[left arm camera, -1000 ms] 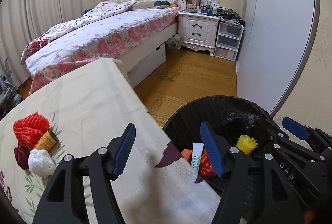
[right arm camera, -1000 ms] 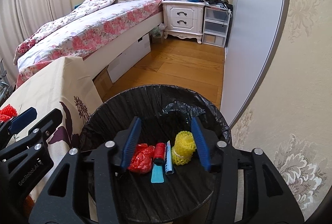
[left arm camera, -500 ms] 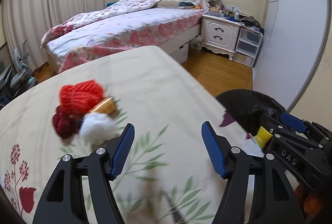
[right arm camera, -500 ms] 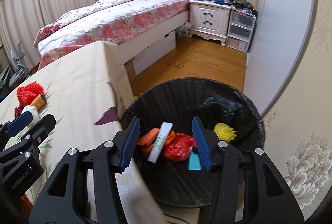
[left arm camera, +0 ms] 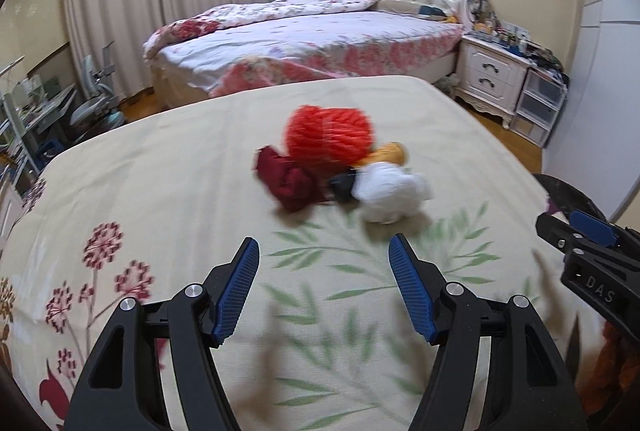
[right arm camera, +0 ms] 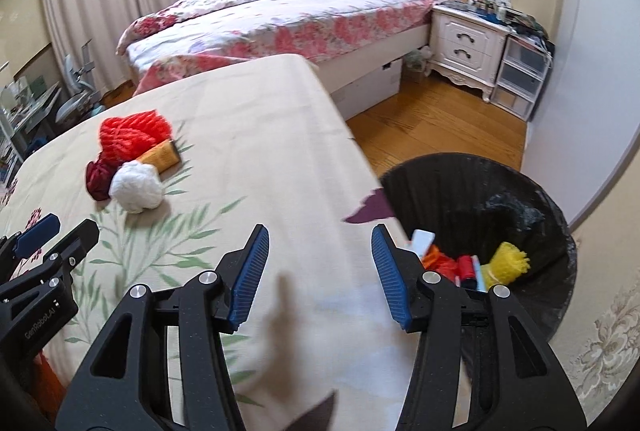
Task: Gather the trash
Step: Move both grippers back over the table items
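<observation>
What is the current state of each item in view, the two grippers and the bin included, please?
Left gripper: jaws open, empty.
Right gripper: jaws open, empty.
Trash bin: uncovered, lined in black, holding some trash.
Yellow net: in the bin.
Red net: on the tablecloth, uncollected.
White ball: on the tablecloth, against the pile.
Dark red bundle: on the tablecloth, beside the red net.
Orange tube: lying on its side.

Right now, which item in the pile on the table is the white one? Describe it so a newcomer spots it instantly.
Start at the table with the cream floral cloth, beside the black bin. A small pile sits on it: an orange-red mesh wad, a dark red lump, a yellow-orange tube. The white wad is the pale, rounded, crumpled one at the pile's near edge, the only white piece.
</observation>
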Available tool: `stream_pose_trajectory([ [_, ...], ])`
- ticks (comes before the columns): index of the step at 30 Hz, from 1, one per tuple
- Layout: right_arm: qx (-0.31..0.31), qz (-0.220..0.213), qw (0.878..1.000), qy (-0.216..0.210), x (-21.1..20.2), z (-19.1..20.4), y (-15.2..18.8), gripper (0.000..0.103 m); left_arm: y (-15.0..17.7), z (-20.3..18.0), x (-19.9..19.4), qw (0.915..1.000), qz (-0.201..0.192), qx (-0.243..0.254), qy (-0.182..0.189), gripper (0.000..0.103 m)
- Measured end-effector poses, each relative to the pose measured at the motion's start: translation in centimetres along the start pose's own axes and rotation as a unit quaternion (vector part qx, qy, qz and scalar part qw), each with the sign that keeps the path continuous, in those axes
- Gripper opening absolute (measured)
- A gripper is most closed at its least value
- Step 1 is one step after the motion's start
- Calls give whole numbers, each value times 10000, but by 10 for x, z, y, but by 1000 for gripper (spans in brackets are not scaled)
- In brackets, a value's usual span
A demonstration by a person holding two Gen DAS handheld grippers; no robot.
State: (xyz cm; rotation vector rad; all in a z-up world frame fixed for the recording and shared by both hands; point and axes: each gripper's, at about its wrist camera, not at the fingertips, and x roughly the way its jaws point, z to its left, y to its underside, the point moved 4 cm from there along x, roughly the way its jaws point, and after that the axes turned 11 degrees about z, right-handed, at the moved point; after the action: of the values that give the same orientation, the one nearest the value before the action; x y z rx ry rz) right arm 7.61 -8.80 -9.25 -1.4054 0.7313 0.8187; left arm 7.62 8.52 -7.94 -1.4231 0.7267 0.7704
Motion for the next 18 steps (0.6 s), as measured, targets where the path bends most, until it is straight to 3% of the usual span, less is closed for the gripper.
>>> stream_pose_trajectory([
  [7, -406, 26, 9989, -222, 3, 49, -6, 54, 7, 52, -2, 9986, 39, -447, -290, 66],
  [10, -570, 12, 9979, -297, 4, 67, -9, 59, 7, 68, -3, 9975, 40, -589, -387, 66],
  [18, -811, 75, 9955, -490, 13, 106, -21, 60, 11, 100, -5, 9952, 60, -857, -473, 69],
])
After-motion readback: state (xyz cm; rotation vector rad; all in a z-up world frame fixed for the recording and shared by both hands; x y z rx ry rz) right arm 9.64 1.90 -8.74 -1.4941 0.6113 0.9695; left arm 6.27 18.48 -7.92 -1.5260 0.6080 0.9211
